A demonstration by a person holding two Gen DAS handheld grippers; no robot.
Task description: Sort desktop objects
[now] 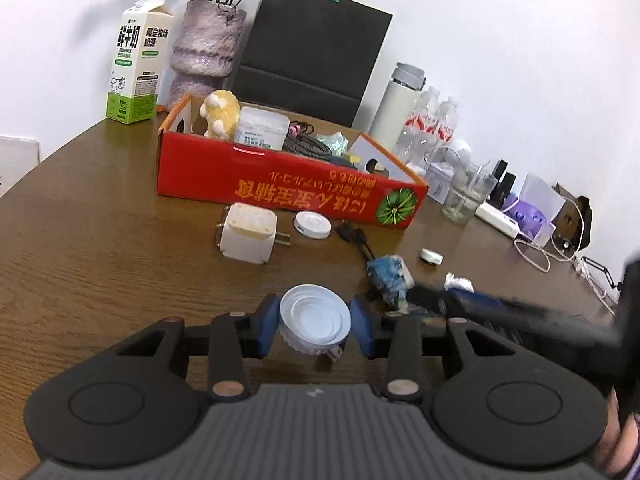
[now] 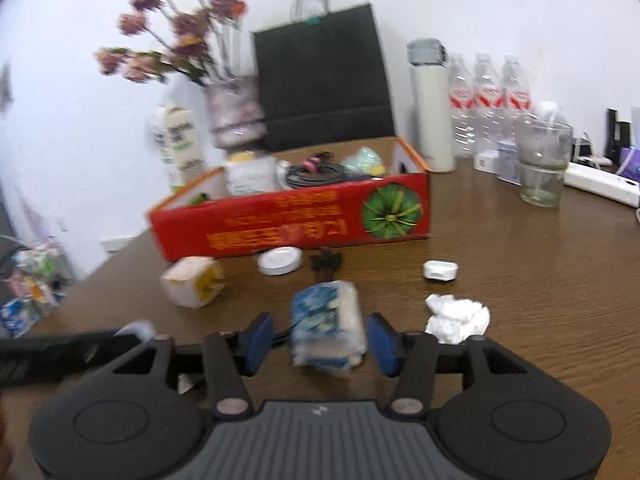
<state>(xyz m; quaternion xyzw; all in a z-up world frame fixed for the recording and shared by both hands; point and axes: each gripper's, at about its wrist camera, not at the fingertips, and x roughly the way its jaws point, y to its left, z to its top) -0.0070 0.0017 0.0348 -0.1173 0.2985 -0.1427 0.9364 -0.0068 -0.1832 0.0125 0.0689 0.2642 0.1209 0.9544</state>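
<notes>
While the carton (image 1: 138,60) at the table's far corner carries Chinese characters and the small English words "FRESH MILK" above a green base, the red cardboard box (image 1: 280,184) shows orange characters printed upside down and a green round fruit picture at one end. Inside the box sit a yellow plush toy (image 1: 221,114), a translucent plastic tub (image 1: 262,128) with a label too small to read, and coiled dark cables (image 1: 308,144).

The left gripper (image 1: 314,326) holds a round white lid (image 1: 315,320) with concentric rings and a ribbed edge, its blue pads pressed to either side. The right gripper (image 2: 318,338) has its jaws set apart around a blue-and-white crinkled packet (image 2: 328,326); gaps show on both sides, so the pads do not squeeze it.

On the brown wood-grain table (image 1: 100,260) before the box lie a white square plug adapter (image 1: 248,234), a flat white disc (image 1: 313,225), a small black clip (image 2: 326,262), a small white case (image 2: 440,270) and a crumpled white tissue (image 2: 458,318).
</notes>
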